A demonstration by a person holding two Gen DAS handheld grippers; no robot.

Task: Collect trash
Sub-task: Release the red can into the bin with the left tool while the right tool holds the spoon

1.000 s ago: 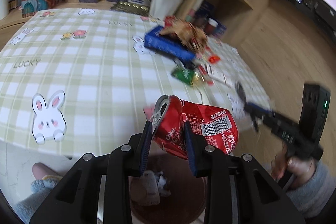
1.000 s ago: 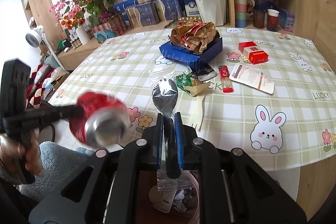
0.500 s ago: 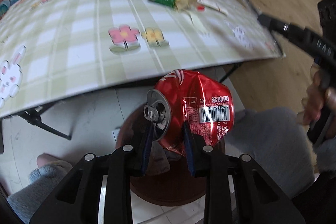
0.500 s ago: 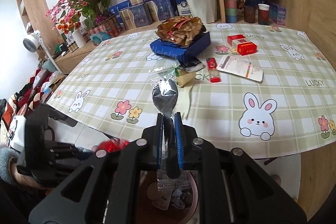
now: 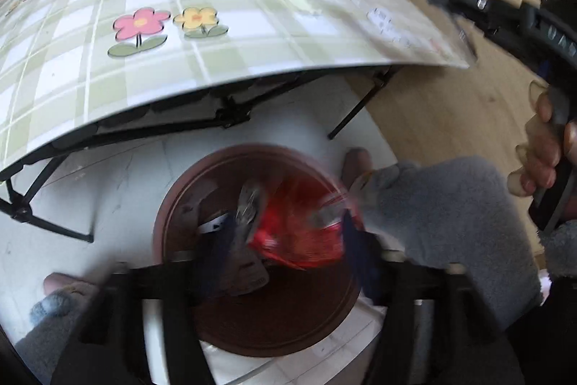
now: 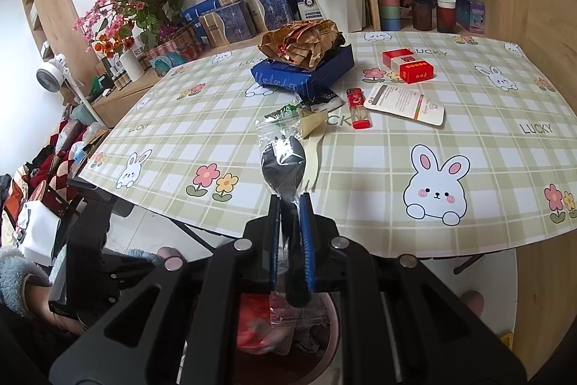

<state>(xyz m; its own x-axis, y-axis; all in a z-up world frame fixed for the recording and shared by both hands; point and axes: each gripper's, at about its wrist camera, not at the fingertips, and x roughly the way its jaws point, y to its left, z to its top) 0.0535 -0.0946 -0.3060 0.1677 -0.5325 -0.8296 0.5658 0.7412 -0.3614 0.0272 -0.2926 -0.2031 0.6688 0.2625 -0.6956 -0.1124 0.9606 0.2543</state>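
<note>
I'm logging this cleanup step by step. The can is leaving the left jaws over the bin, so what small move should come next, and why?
Probably open the right gripper. Its jaws are shut on the wrapped black spoon, whose wrapper tail hangs above the brown bin. The left gripper is opening, and the red can drops between its jaws into the bin, so the spoon is the only trash in hand.

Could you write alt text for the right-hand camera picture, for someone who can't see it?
A handheld gripper pinches a black plastic spoon in a clear wrapper above a brown bin. Beyond lies a checked tablecloth with wrappers, a red lighter and a blue box.
</note>
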